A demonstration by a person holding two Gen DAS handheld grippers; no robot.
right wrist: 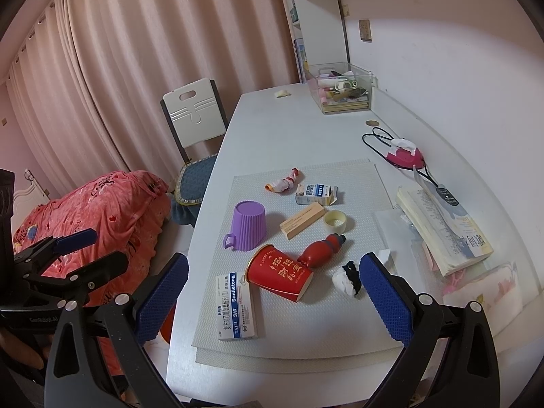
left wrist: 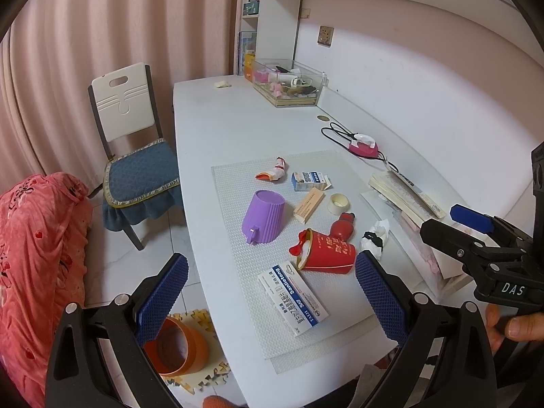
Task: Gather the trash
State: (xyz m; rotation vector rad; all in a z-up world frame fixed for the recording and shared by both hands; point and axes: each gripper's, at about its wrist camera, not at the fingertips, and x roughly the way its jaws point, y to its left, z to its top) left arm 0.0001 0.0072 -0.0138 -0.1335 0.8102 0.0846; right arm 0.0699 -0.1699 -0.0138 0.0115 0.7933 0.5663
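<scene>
Above the mat, 2 tongs (left, right) hover spread, empty.

The surface is smooth matt white, under a woven-textured grey mat. The purple cup is ribbed matt plastic; the red cup looks like glossy paper. Medicine boxes are printed cardboard. The blue pads are rough, knobbly rubber.

white desk under textured mat
</scene>
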